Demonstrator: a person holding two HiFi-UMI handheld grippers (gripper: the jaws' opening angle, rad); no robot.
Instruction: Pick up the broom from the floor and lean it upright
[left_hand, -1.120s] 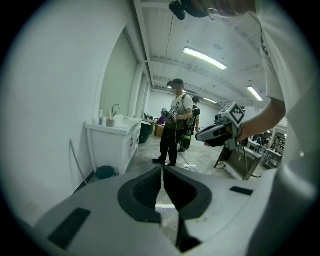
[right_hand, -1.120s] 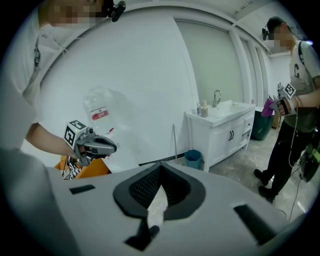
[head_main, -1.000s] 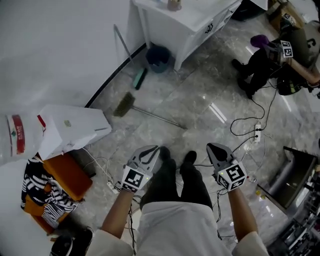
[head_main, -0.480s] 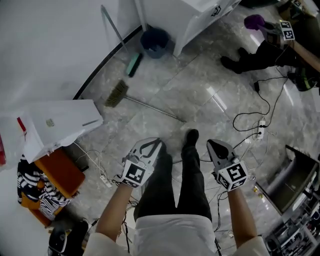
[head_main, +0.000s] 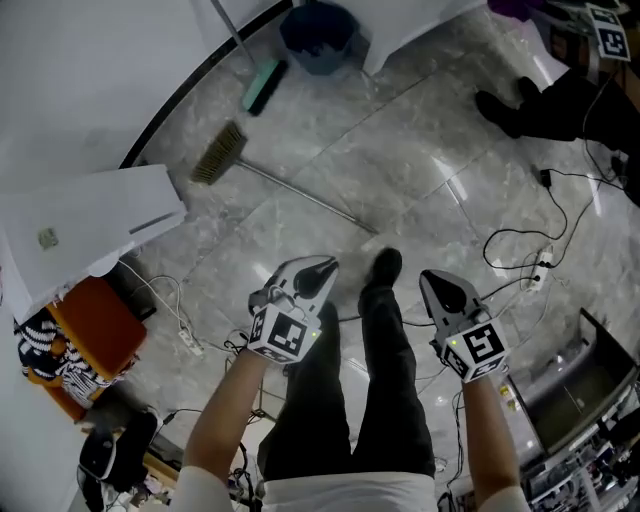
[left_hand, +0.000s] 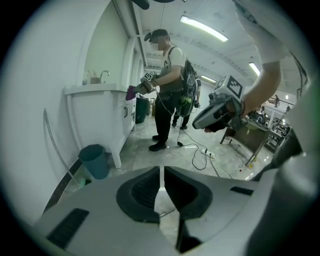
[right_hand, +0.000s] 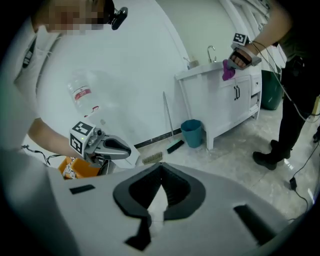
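The broom lies flat on the grey marble floor, its bristle head (head_main: 219, 153) near the wall and its thin metal handle (head_main: 310, 200) running toward my feet. The bristles (right_hand: 152, 158) also show in the right gripper view. My left gripper (head_main: 326, 266) hovers short of the handle's near end, shut and empty. My right gripper (head_main: 431, 278) is level with it on the other side of my legs, also shut and empty. In the left gripper view the jaws (left_hand: 161, 182) meet along a thin seam. The right gripper's jaws (right_hand: 161, 186) are closed the same way.
A green dustpan (head_main: 262, 85) with a long handle leans at the wall beside a blue bin (head_main: 318, 35) and a white sink cabinet (left_hand: 102, 117). A white bag (head_main: 85, 225) and orange box (head_main: 95, 322) sit left. Cables (head_main: 520, 250) trail right. Another person (left_hand: 167, 85) stands at the cabinet.
Both grippers have sunk toward the floor, still shut and side by side. The floor and the broom's handle end look closer to them. The broom itself has not moved.
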